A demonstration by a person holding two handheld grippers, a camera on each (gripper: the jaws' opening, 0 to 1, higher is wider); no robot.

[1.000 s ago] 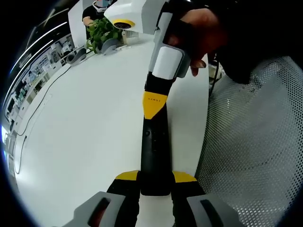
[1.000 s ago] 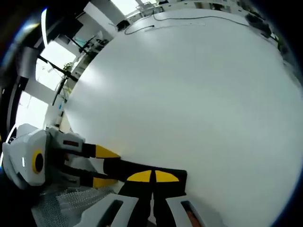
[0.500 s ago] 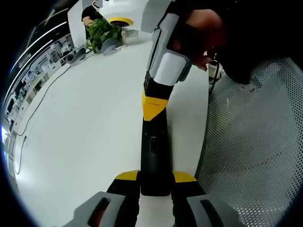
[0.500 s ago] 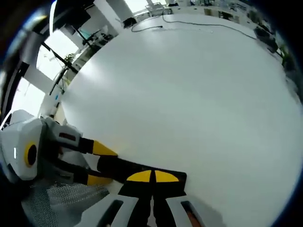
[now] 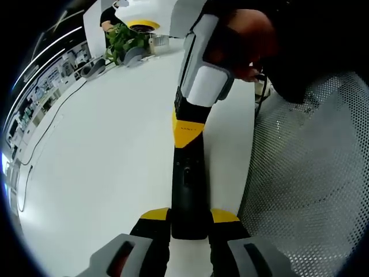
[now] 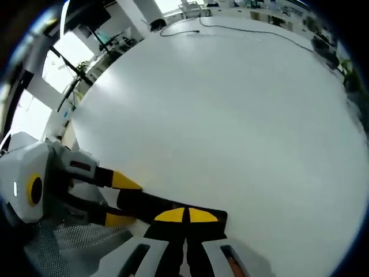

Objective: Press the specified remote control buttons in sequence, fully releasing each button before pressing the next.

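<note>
At lower centre, the left tongs (image 5: 189,222) clamp the black remote control (image 5: 188,184) steady on the white desk (image 5: 104,150) — the right tongs (image 5: 186,128), pinched together, bear down on its buttons.

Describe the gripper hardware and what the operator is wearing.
Both grippers share a build: black fingers capped with yellow tips, and light grey and white bodies. The right gripper carries faint lettering on its yellow tip. The left gripper has a red mark on its body. The operator wears a dark sleeve.
</note>
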